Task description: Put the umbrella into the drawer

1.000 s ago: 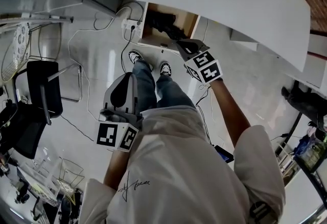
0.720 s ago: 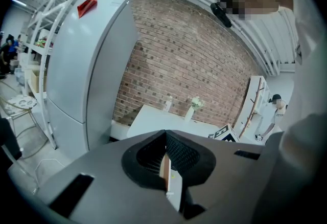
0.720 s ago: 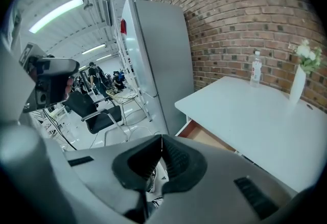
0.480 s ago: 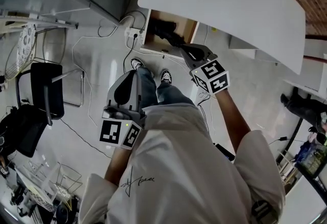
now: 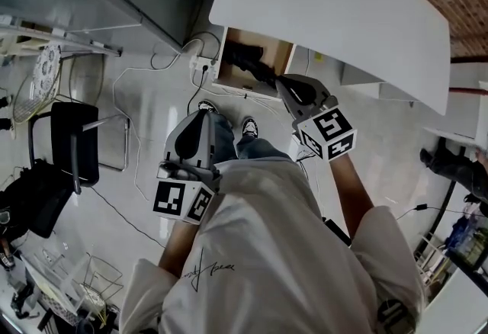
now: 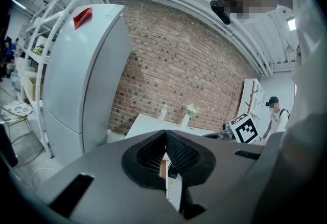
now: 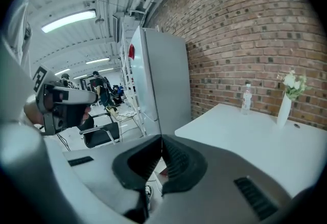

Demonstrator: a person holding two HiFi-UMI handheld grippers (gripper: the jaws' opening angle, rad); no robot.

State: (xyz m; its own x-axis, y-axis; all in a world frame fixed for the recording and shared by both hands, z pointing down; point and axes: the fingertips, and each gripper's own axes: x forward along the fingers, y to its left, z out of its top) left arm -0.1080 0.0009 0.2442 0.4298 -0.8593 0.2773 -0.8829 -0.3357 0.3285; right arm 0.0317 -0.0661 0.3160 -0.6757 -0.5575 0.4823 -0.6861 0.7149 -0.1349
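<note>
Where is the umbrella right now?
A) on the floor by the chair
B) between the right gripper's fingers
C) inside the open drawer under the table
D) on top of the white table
C: the head view shows the dark umbrella lying in the open drawer, while the right gripper has its fingers together with nothing between them.

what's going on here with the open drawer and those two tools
A person stands at a white table with a tool in each hand. The drawer under the table is open, and a dark thing, most likely the umbrella, lies inside it. The right tool is shut and empty, just in front of the drawer. The left tool is shut and empty too, held above the person's legs.
</note>
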